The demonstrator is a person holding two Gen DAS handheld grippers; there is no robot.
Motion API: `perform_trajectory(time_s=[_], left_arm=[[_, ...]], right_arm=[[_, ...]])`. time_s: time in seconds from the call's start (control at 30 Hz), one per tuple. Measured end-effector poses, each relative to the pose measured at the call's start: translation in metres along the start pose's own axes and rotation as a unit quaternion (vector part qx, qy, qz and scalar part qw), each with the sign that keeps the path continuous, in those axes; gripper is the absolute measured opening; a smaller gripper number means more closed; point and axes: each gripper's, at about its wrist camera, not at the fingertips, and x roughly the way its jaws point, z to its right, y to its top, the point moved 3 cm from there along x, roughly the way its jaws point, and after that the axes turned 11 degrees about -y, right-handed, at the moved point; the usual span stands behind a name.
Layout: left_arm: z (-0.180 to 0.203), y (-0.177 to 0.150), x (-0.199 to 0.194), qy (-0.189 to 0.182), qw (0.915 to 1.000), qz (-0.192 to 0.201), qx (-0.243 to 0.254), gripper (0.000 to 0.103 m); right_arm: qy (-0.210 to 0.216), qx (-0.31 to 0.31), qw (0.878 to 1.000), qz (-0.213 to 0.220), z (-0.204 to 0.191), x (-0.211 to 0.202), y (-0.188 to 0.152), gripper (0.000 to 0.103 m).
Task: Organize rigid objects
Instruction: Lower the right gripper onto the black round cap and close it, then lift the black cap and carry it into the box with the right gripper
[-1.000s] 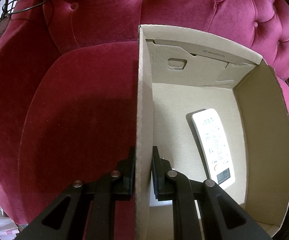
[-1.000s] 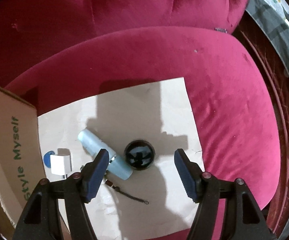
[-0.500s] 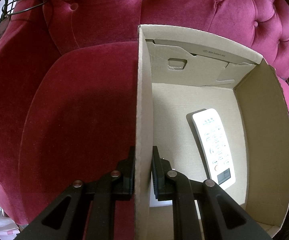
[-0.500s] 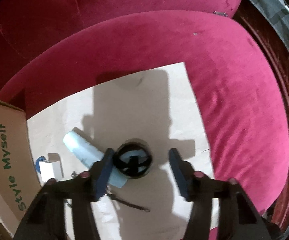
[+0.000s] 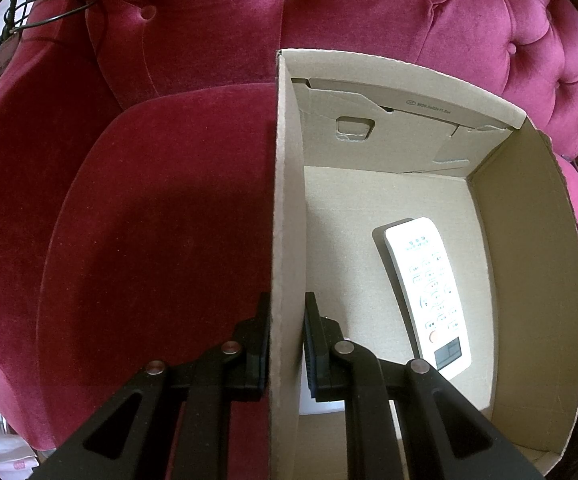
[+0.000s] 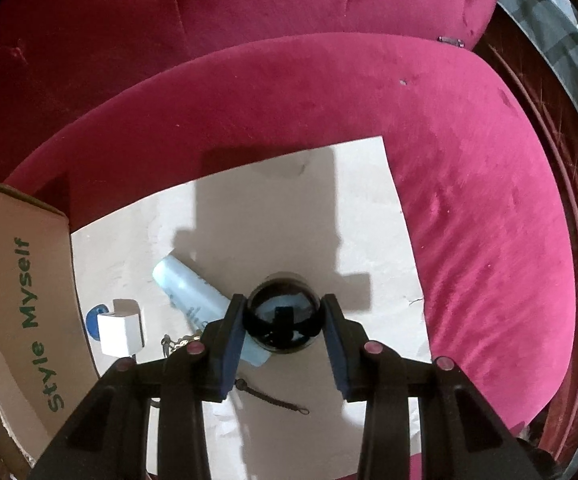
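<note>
My left gripper is shut on the left wall of an open cardboard box that stands on the red sofa. A white remote lies on the box floor. My right gripper is closed around a glossy black ball that sits on a pale sheet on the seat; both pads touch its sides. A light blue tube lies just left of the ball, partly under the left finger. A small white cube and a thin black cord lie nearby.
The box's outer wall with the green words "Style Myself" stands at the left of the right wrist view. The red velvet seat cushion surrounds the sheet. The tufted sofa back rises behind the box.
My right gripper moved forward over the black ball and its fingers closed in from wide open onto the ball's sides. The left gripper and the box have not moved.
</note>
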Motion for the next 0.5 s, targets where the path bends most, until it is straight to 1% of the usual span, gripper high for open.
perform_trajectory(time_s=[0.23, 0.5], left_arm=[[0.000, 0.000, 0.000, -0.001, 1.0000, 0.000, -0.001, 0.014], [-0.003, -0.001, -0.002, -0.004, 1.0000, 0.001, -0.003, 0.014]], right_arm=[[-0.006, -0.009, 1.000, 0.015, 0.000, -0.021, -0.002, 0.040], [-0.012, -0.022, 0.999, 0.034, -0.004, -0.059, -0.007, 0.040]])
